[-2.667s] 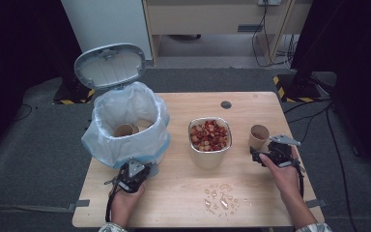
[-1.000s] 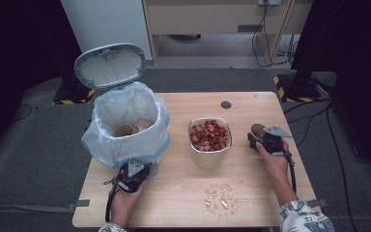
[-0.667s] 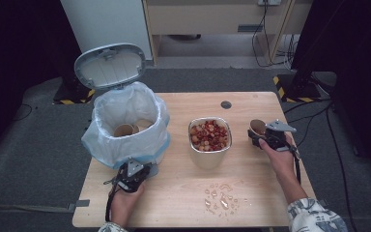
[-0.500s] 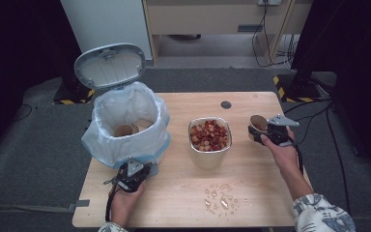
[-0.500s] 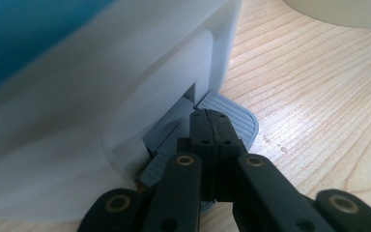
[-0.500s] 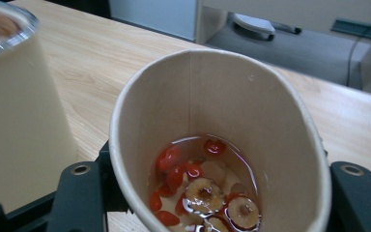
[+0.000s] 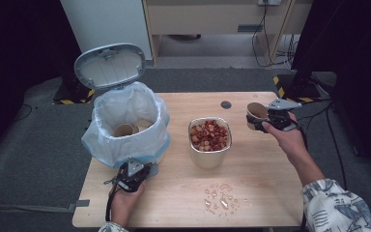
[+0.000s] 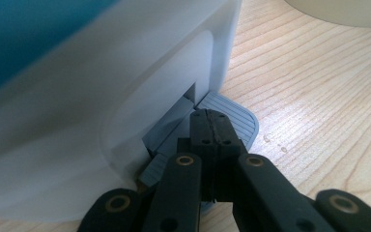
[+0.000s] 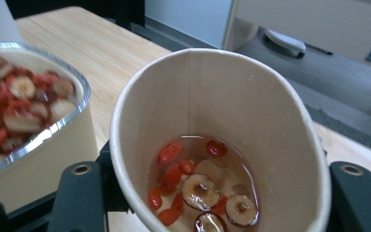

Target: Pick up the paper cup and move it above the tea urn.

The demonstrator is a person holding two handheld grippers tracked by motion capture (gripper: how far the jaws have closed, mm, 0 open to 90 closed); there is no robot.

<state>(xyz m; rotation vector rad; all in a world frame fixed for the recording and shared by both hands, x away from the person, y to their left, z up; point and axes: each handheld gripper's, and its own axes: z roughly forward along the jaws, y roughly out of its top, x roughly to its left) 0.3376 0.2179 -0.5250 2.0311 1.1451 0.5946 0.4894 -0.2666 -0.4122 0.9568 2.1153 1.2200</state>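
My right gripper (image 7: 257, 117) has just closed its fingers on the paper cup (image 7: 256, 111) and the cup is now up off the desk (image 7: 265, 193), to the right of the foil tray (image 7: 209, 157) and a little beyond it. A second ago that cup stood on the wood at the same side; now, in the high view, it hangs in my grip with its mouth tipped toward the tray. In the right gripper view the cup (image 9: 222, 140) sits squeezed slightly oval between the two black fingers, which hold it by its sides. It carries a shallow pool of liquid with red berries and sliced dried fruit (image 9: 198, 193), the same mix that fills the tray.

My left gripper (image 7: 131, 175) has not moved: it stays left of the tray, at the foot of the bin (image 7: 125, 126), its fingers fully together and pressing their tips on the grey pedal (image 8: 236, 123). The lid (image 7: 110, 66) stands open, and I can see paper cups already lying in the white liner.

I judge the pickup done. What remains is to carry the cup over the tray, tip the contents out, then drop the empty cup in the bin. A puddle (image 7: 221, 198) near the tray's front warns me: tilt slowly, or liquid spills.
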